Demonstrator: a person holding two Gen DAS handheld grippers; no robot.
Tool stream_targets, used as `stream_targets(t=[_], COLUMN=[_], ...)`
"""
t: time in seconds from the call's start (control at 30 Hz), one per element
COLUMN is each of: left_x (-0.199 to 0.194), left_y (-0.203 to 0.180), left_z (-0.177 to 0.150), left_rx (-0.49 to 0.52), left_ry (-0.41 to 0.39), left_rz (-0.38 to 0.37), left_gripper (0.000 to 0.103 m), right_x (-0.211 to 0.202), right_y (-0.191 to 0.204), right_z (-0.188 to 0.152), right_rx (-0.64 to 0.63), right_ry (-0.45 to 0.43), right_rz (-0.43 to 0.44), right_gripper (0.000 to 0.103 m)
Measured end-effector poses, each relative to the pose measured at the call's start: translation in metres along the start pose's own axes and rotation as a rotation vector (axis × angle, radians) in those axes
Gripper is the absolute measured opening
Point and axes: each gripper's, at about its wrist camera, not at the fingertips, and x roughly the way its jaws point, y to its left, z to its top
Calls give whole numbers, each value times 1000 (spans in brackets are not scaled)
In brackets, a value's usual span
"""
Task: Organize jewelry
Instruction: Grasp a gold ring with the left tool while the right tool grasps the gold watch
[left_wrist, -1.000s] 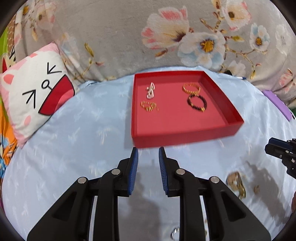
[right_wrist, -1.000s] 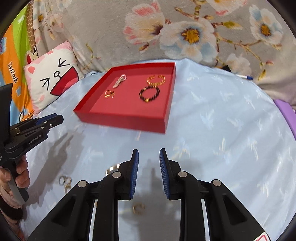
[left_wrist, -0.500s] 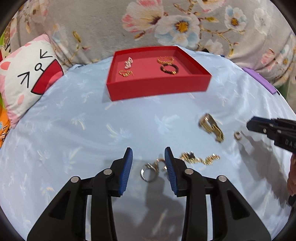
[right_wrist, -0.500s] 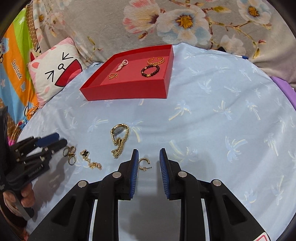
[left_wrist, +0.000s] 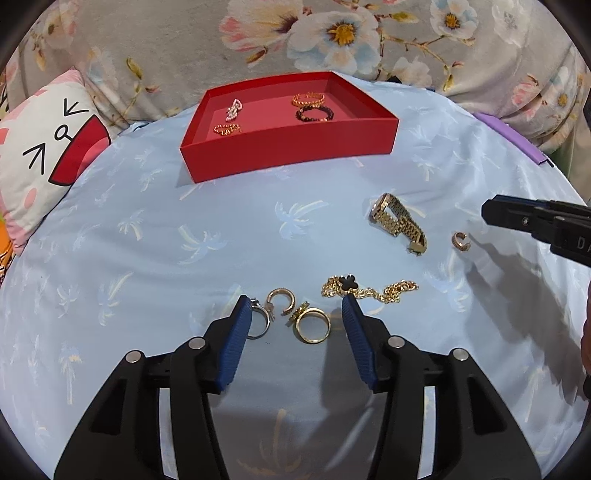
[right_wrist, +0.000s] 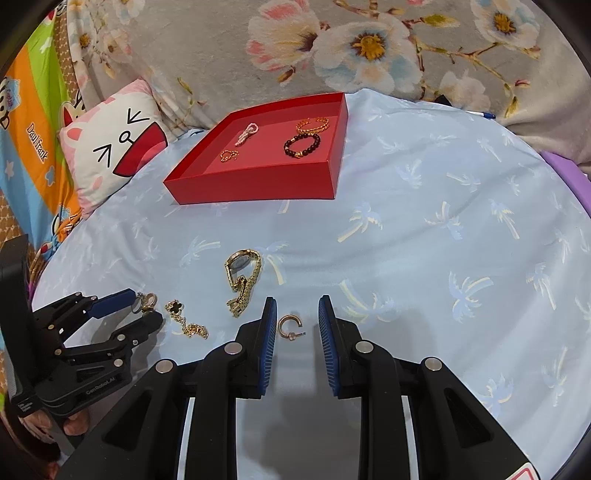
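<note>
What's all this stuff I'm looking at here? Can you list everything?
tray: 1, red, far end of the sheet
bracelets: 4 pieces in the tray; gold, dark beaded, pink-white, small gold
watch: 1, gold, on the sheet
necklace: 1, gold with black clover, near the left gripper
rings: about 3, gold and silver, between the left fingers
hoop earring: 1, gold, between the right fingers
sheet: 1, light blue, palm print
cushion: 1, white cat face, left
blanket: grey floral, behind
left hand-held gripper: open
right hand-held gripper: open
</note>
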Motion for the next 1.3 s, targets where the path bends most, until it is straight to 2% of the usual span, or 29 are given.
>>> stream_targets(t=[0.13, 0.17, 0.27, 0.53, 0.8, 1.03, 1.17, 1.3], left_x=[2, 2, 0, -4, -19, -21, -21, -21], left_y=[-1, -2, -5, 1, 18, 26, 30, 32], left_z=[0, -1, -3, -3, 0, 2, 2, 3], left_rx=[8, 14, 37, 29, -24, -46, -54, -57], left_ry=[7, 9, 6, 15, -25, -30, -32, -31], left_rz=[-13, -20, -32, -73, -80, -77, -77, -81], left_gripper=[41, 34, 23, 22, 22, 22, 22, 22], right_x=[0, 0, 0, 1, 12, 33, 45, 56], right_y=[3, 3, 4, 8, 24, 47, 49, 46], right_z=[-1, -1, -1, -3, -1, 7, 13, 16], right_rx=[-11, -14, -19, -36, -42, -86, -89, -77], right_ry=[-4, -5, -7, -8, 15, 36, 35, 52], right_rz=[-13, -16, -21, -24, 57, 64, 49, 52], right_gripper=[23, 23, 23, 23, 23, 24, 39, 39])
